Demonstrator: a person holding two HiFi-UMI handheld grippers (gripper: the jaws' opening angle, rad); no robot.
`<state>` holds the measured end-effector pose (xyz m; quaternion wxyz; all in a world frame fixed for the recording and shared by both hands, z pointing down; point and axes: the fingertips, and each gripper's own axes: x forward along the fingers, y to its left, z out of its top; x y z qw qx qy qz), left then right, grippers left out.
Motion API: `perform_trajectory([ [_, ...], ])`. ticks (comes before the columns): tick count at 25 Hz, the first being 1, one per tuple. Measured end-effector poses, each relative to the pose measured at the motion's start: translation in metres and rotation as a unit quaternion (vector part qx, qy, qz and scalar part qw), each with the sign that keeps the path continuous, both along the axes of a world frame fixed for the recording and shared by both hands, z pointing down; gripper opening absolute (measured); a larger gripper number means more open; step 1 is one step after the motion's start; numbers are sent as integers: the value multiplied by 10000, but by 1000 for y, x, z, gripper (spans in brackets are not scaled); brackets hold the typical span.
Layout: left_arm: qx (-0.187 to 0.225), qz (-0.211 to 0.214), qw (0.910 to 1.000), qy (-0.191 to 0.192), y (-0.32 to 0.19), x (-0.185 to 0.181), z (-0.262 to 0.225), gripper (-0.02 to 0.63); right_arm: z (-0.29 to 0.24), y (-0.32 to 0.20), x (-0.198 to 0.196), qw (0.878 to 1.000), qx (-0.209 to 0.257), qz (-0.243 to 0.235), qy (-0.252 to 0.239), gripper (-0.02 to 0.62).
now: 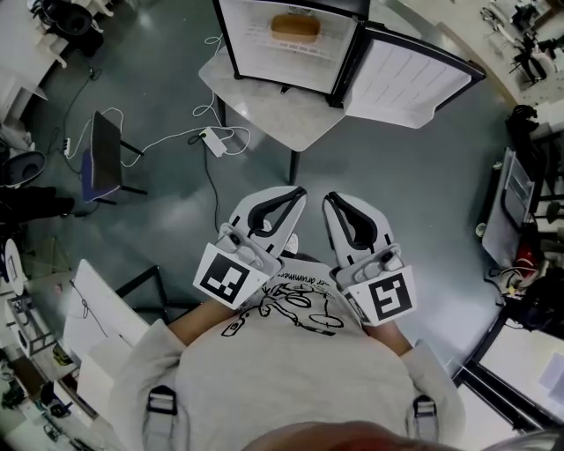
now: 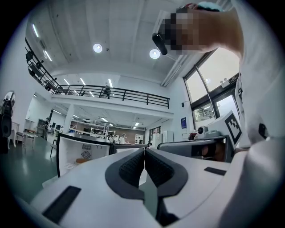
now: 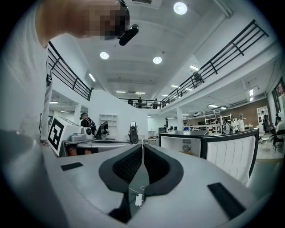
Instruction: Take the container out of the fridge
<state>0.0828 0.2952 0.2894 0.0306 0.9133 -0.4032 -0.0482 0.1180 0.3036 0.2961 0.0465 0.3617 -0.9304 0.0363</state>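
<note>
Seemingly approach step: left gripper [image 1: 298, 192], right gripper [image 1: 330, 198] clenched empty, hovering short of table [image 1: 291, 123]; orange container [image 1: 294, 26] sitting inside open fridge [image 1: 264, 62] at table's far edge. Next likely needing: advancing, parting jaws.

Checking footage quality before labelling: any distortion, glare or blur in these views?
Head view: fisheye bend at edges, even light, container clear. Left gripper view: dark round vignette, lamps glaring. Right gripper view: same vignette, lamps glaring too.
</note>
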Motion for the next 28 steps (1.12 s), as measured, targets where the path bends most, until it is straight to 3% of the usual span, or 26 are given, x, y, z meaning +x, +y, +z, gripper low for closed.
perform_trajectory([
  [17, -2, 8, 10000, 6, -18, 13, 5, 17, 4, -15, 12, 10000, 6, -13, -49, 37],
  [28, -58, 52, 10000, -17, -45, 0, 9, 17, 7, -43, -4, 10000, -5, 26, -52, 37],
])
